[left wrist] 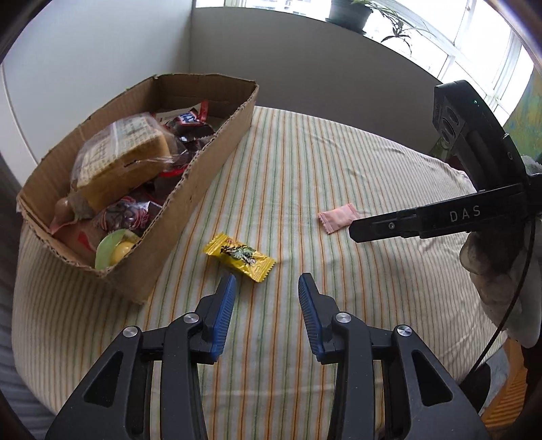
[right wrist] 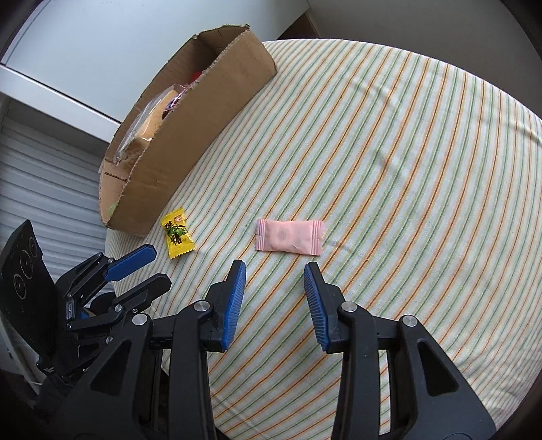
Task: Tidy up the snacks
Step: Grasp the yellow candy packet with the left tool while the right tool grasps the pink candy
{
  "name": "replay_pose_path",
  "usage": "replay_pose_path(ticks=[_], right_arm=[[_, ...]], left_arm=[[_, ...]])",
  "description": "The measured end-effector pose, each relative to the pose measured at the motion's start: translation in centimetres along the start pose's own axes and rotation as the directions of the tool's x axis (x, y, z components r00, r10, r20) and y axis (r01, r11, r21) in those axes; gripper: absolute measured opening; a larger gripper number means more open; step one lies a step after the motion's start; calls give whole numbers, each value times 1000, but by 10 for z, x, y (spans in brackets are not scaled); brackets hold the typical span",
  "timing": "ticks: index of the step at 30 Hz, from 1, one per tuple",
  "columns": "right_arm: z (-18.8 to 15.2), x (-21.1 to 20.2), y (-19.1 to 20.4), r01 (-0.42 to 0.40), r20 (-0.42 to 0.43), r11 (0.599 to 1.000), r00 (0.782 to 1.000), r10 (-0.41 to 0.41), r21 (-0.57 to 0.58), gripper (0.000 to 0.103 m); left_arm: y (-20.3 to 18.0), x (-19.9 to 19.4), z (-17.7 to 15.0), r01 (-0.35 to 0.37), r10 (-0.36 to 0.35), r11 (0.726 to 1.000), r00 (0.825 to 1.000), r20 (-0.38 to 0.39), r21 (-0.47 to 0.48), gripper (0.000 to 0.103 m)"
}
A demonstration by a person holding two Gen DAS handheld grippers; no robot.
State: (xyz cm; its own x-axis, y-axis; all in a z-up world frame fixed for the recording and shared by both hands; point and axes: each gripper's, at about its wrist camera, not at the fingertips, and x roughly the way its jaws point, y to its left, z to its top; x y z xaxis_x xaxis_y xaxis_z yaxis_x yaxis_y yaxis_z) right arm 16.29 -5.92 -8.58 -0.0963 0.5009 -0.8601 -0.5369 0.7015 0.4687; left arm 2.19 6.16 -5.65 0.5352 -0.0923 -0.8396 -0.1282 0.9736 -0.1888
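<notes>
A yellow candy packet (left wrist: 240, 256) lies on the striped cloth just beyond my left gripper (left wrist: 267, 282), which is open and empty. It also shows in the right wrist view (right wrist: 177, 233). A pink candy packet (right wrist: 289, 236) lies just ahead of my right gripper (right wrist: 275, 269), which is open and empty. The pink packet also shows in the left wrist view (left wrist: 337, 217), with the right gripper's arm beside it. A cardboard box (left wrist: 189, 189) full of several snacks stands at the left. The box also shows in the right wrist view (right wrist: 189, 135).
The striped cloth (left wrist: 321, 162) covers a rounded table. A wall and a window sill with potted plants (left wrist: 349, 13) are behind. In the right wrist view the left gripper (right wrist: 149, 267) is at the table's left edge, by the yellow packet.
</notes>
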Motion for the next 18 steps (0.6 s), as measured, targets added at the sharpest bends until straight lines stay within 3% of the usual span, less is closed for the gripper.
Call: replay_pose_path(ticks=[9,12,18], right_arm=[[24,12,6,31,11,999,999,-31,36,38],[32,18,16,76,19,997,997,-76,13,38],[36,33,44,189,31,978,982,-187,-89,35]], left_arm=[[7,19,6,-1,0,999,1000,-21,-37,38],[2,26,12,-23,23,1000,1000,-13,-10,45],[-11,38,20,-76,77,995,997,-9,59,45]])
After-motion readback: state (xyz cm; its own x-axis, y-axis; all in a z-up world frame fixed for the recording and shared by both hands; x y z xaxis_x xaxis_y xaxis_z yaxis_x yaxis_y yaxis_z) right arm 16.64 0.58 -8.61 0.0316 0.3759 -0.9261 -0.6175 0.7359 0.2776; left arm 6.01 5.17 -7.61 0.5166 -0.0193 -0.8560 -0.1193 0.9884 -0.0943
